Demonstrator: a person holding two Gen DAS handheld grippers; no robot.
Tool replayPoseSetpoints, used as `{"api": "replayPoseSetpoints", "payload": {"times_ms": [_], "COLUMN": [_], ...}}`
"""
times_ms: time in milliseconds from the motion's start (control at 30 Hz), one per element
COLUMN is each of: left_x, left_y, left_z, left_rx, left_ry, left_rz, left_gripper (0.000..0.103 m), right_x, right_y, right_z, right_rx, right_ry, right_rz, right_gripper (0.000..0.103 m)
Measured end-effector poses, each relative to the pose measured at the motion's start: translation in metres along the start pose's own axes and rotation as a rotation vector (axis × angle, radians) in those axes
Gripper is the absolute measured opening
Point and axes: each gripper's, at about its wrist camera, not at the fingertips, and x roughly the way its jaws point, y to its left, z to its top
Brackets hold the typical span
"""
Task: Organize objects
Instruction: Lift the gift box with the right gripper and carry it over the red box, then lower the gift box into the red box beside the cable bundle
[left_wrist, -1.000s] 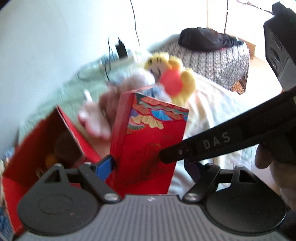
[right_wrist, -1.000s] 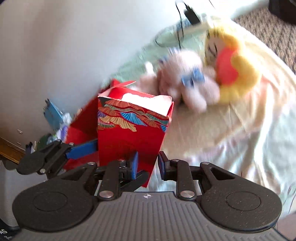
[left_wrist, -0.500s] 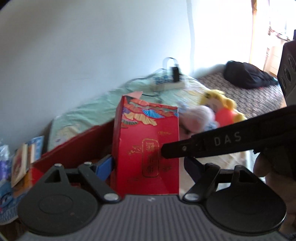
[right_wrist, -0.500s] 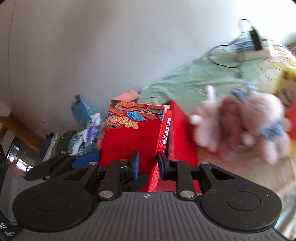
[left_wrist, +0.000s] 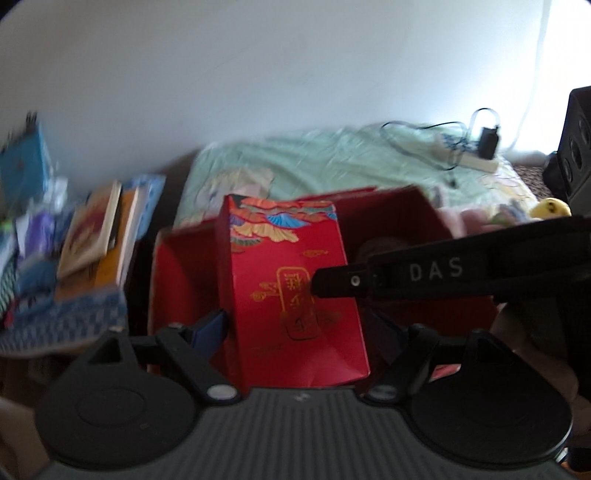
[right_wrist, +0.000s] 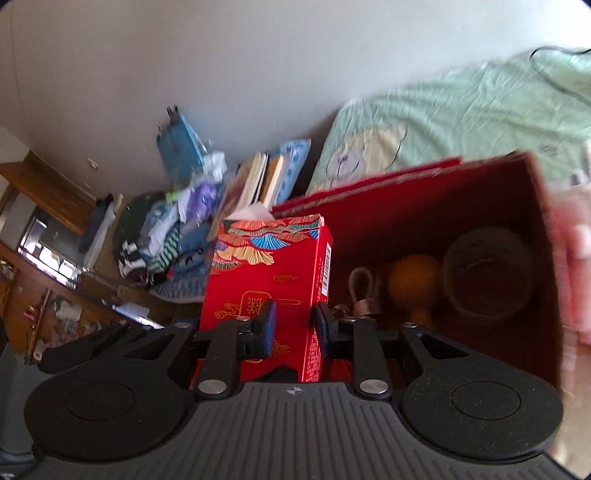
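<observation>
Here, through my left wrist camera, my left tongs are clamped across the wide faces of the tall red gift box, blue pads pressed to either side, holding it upright over the open red storage box on the bed. My right tongs reach in from the right, their black finger lying against the box's front. Books are stacked to the left and a power strip lies far back on the sheet. Through my right wrist camera, my right tongs pinch the gift box's narrow corner edge; inside the storage box sit a round woven basket and an orange gourd.
</observation>
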Motion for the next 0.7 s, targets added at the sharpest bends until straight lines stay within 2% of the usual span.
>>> {"api": "replayPoseSetpoints", "payload": {"times_ms": [167,400,533,700], "left_x": [0.031,0.063,0.075,0.08], "left_y": [0.023,0.031,0.038,0.031], "left_z": [-0.01,-0.024,-0.025,-0.023], "left_rx": [-0.031,-0.026,-0.027,-0.001], "left_ry": [0.072,0.153,0.177,0.182], "left_rz": [0.0,0.0,0.001,0.024], "left_gripper": [0.08,0.08,0.079,0.082], "right_x": [0.035,0.062,0.067,0.063], "right_y": [-0.004,-0.015,-0.022,-0.03], "right_z": [0.006,0.002,-0.001,-0.003], "right_rx": [0.009,0.076,0.107,0.154], "right_ry": [0.094,0.187,0.206,0.202], "right_rz": [-0.027,-0.056,-0.057,-0.077], "right_gripper": [0.025,0.025,0.025,0.02]}}
